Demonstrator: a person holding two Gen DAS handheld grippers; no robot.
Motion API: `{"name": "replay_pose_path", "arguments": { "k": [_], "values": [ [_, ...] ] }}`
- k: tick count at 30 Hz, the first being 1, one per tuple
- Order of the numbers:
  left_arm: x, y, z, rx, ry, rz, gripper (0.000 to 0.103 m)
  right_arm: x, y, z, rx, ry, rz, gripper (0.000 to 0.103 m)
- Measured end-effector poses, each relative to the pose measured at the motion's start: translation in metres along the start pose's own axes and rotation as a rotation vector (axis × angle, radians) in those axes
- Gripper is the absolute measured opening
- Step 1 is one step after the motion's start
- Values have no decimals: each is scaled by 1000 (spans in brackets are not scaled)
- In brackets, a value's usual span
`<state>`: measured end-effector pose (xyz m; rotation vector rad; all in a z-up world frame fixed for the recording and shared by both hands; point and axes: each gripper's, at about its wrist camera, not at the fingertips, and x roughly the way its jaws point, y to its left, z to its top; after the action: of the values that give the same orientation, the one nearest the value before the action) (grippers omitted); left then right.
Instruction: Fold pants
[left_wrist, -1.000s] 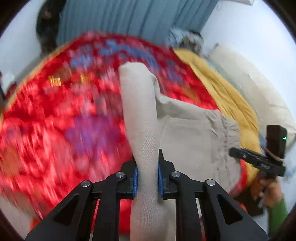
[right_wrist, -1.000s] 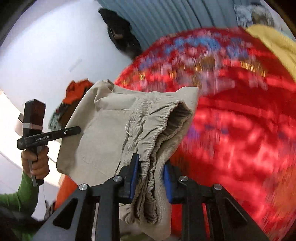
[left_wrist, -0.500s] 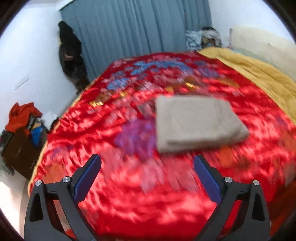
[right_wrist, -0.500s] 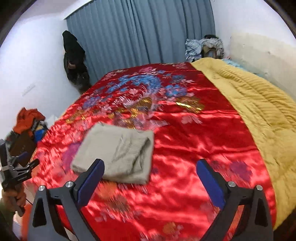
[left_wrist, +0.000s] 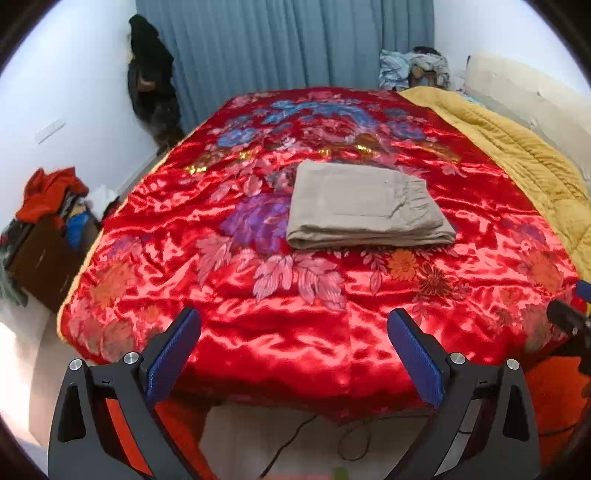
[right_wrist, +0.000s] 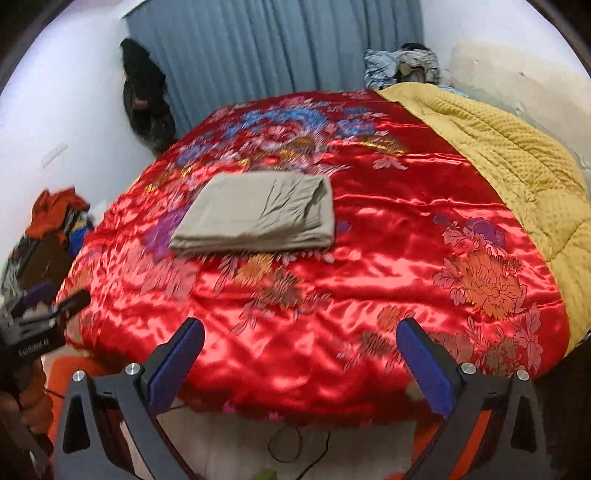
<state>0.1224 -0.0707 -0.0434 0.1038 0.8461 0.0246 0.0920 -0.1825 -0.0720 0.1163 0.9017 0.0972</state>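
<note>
Holding both tools back from the near edge of the bed, I have nothing between either pair of fingers. My left tool (left_wrist: 293, 354) stands spread as wide as it goes, its blue pads (left_wrist: 171, 354) well apart over the red satin bedspread (left_wrist: 280, 332), and its jaws have just been opening with nothing left in the gap. My right tool (right_wrist: 301, 360) is the same, fully spread and empty, its jaws likewise just opened, its blue pads (right_wrist: 424, 369) framing bare bedspread. The beige pants (left_wrist: 364, 205) lie folded into a flat, roughly rectangular stack on the middle of the bedspread, well apart from both tools and touched by neither. From the right wrist camera the pants (right_wrist: 258, 212) sit to the left of centre, with the gathered waistband along the right side of the stack. A mustard-yellow quilt (left_wrist: 517, 155) covers the right side of the bed. In the right wrist view my left hand (right_wrist: 26, 406) shows at the lower left edge, gripping its handle, blurred. Grey-blue curtains (right_wrist: 280, 51) hang behind the bed, and a pile of clothes (left_wrist: 51, 199) sits on a dark cabinet to the left.
</note>
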Motion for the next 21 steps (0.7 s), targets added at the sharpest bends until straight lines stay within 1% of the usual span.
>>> {"name": "replay_pose_path", "arguments": {
  "k": [2,4,6,9,13,21],
  "values": [
    [-3,3,-1,-16,11,-29,101,-5,8,-2,-29,-1,-14,102],
    [-7,3,-3,-17,21,-35,101,-10,14,-3,-44,8,-6,102],
    [-10,2,-3,-5,32,-22,101,-15,20,-4,-53,26,7,102],
    [-19,0,-4,16,23,0,101,-23,29,-4,-80,33,9,102],
    [-27,1,-4,15,29,-3,101,-32,37,-2,-97,30,15,102],
    [-32,0,-4,10,75,-15,101,-37,51,-3,-130,78,22,102]
  ]
}}
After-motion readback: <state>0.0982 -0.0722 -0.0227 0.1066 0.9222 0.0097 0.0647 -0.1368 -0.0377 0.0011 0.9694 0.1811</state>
